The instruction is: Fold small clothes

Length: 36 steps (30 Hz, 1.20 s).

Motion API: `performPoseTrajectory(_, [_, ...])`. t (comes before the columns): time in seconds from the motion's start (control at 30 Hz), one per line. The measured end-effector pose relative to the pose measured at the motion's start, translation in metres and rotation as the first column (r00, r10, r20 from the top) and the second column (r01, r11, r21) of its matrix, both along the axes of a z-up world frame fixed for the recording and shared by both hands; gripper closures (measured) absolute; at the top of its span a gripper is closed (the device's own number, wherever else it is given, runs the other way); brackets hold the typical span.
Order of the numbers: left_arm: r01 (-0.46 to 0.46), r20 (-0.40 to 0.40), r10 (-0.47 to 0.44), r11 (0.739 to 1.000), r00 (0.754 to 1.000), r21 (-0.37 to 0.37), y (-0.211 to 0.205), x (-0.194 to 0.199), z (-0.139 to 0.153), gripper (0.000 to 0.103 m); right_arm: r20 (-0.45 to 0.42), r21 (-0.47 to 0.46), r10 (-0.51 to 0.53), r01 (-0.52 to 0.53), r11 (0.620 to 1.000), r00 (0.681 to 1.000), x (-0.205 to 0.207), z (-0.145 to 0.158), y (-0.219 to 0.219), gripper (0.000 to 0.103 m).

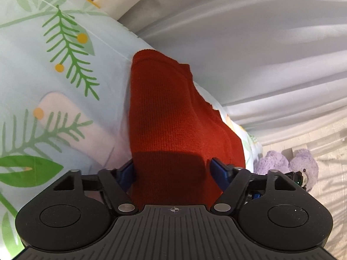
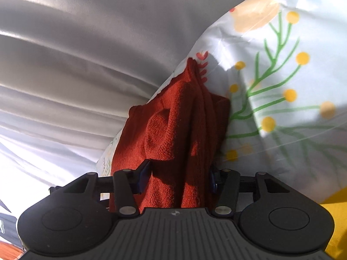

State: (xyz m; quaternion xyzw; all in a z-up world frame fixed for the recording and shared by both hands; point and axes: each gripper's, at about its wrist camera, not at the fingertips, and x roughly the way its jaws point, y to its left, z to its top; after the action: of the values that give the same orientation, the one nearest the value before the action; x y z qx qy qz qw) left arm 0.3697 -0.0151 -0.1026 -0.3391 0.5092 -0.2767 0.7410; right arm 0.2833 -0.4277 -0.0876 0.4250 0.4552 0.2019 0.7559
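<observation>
Rust-red knit garment [image 1: 173,112] (bunched, ribbed), pinched in left tongs [image 1: 173,173] and right tongs [image 2: 176,178].

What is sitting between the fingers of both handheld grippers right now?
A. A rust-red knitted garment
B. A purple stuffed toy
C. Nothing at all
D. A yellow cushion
A: the rust-red knitted garment fills the gap of the left gripper and of the right gripper.

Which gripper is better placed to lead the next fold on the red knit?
Left, probably. The red knit lies flat and smooth between the left gripper fingers. At the right gripper it is bunched in thick folds. Both sit over the floral sheet.
</observation>
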Motion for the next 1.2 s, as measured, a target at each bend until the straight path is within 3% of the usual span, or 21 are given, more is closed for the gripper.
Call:
performPoseTrajectory(0.17, [-0.022,-0.019,0.022,0.999,1.0,-0.042,0.007,0.001,-0.009,0.041,0.001,-0.008,0.022,-0.022,1.0,1.0,0.014,-0.003,0.016,0.06])
performPoseTrajectory(0.4, [-0.045,0.025,0.045,0.999,0.999,0.004,0.006,-0.016,0.005,0.054,0.056,-0.112,0.021,-0.014,0.994,0.998,0.014,0.014,0.048,0.065])
performPoseTrajectory(0.53, [-0.028,0.082,0.029,1.0,0.996,-0.014,0.004,-0.032,0.031,0.055,0.088,-0.143,0.032,-0.019,0.989,0.996,0.009,0.032,0.062,0.066])
performPoseTrajectory(0.63, [-0.021,0.127,0.018,1.0,0.992,0.016,0.005,-0.049,0.053,0.055,0.114,-0.158,0.057,-0.038,0.987,0.992,0.006,0.045,0.075,0.067])
performPoseTrajectory(0.83, [-0.073,0.159,0.067,0.997,0.985,0.034,0.036,-0.08,0.08,0.055,0.141,-0.148,0.115,-0.094,0.984,0.983,-0.006,0.066,0.1,0.067])
performPoseTrajectory(1.03, [-0.146,0.153,0.133,0.986,0.979,0.076,0.069,-0.1,0.082,0.055,0.134,-0.122,0.176,-0.16,0.979,0.975,-0.011,0.069,0.131,0.067])
performPoseTrajectory(1.2, [-0.194,0.188,0.162,0.966,0.969,0.169,0.086,-0.115,0.067,0.052,0.085,-0.104,0.218,-0.209,0.972,0.972,0.0,0.05,0.168,0.067])
